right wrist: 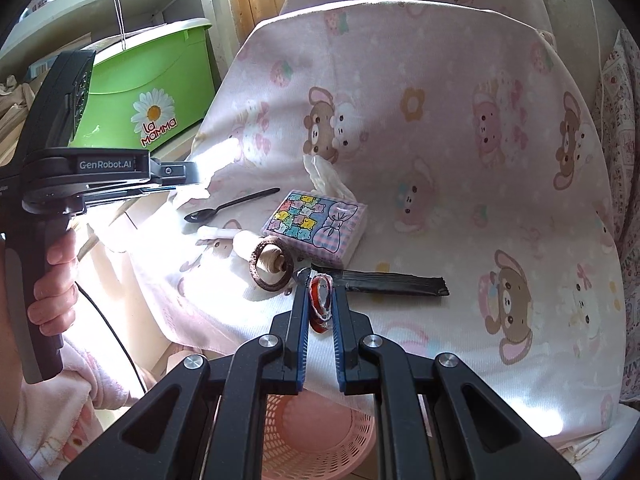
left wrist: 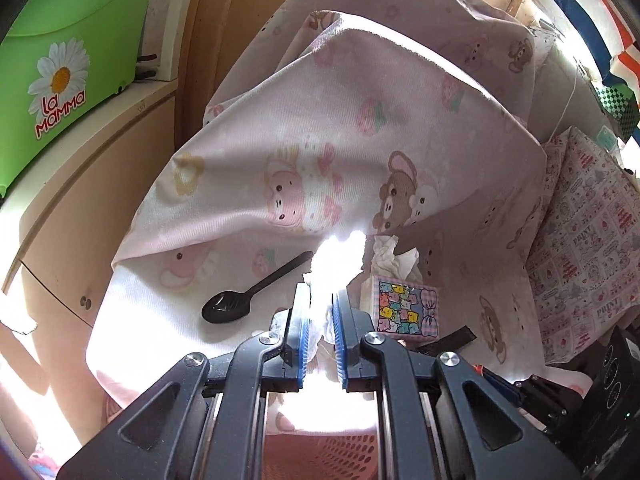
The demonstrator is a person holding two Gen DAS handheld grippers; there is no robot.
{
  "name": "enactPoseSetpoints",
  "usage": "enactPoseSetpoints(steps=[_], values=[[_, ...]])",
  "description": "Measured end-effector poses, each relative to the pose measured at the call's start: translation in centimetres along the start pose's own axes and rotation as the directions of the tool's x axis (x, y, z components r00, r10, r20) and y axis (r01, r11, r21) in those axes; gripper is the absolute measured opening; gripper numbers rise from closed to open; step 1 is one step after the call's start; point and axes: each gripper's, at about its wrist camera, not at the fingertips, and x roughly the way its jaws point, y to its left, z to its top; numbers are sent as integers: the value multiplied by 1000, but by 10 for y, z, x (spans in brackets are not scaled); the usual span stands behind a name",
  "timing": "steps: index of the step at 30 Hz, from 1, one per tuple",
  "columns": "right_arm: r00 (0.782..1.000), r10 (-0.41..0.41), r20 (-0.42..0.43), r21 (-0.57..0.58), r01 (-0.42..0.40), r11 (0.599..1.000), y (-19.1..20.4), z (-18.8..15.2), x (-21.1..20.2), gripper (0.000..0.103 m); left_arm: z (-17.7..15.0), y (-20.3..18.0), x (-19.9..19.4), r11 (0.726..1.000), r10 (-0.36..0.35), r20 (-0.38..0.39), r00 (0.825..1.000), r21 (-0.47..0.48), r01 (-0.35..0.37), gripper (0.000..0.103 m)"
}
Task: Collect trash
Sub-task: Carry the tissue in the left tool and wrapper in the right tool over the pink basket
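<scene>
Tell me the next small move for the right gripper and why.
Probably open the right gripper and drop the red-and-white wrapper: the jaws are shut on it, and the pink basket sits directly below, so releasing there should bin it.

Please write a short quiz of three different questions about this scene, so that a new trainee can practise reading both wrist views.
1. True or false: the right tool is closed on a small red-and-white wrapper.
2. What does the left tool hold between its fingers? A) the black spoon B) a white crumpled tissue C) the tissue box
3. Fill in: below both tools stands a pink ______ with holes in its wall.

Key
1. True.
2. B: the white tissue is pinched; the black spoon lies on the cloth, and the tissue box stands beside it.
3. basket.
</scene>
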Motion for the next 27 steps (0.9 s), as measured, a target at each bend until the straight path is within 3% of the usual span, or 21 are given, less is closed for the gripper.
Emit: enactPoseSetpoints(steps=[6, 13, 16, 20, 27], values=[[1000, 8, 6, 4, -8, 1000, 3, 1, 0, 12, -16, -13, -11, 999, 11, -3, 1000, 51, -11, 10], [999, 25, 28, -1, -25, 1000, 9, -1, -7, 12, -41, -13, -18, 999, 16, -38, 999, -39, -17, 11], [998, 21, 52, -29, -20, 999, 14, -4, -16, 12, -49, -26, -25, 994, 102, -13, 995, 46, -101, 11], [997, 36, 62, -31, -34, 999, 16, -8, -28, 12, -64, -37, -36, 980, 166, 26, 986, 107, -167, 11], [997, 73, 27, -6, -73, 997, 23, -21, -33, 12, -87, -41, -38, 977, 170, -11, 985, 133, -167, 11]])
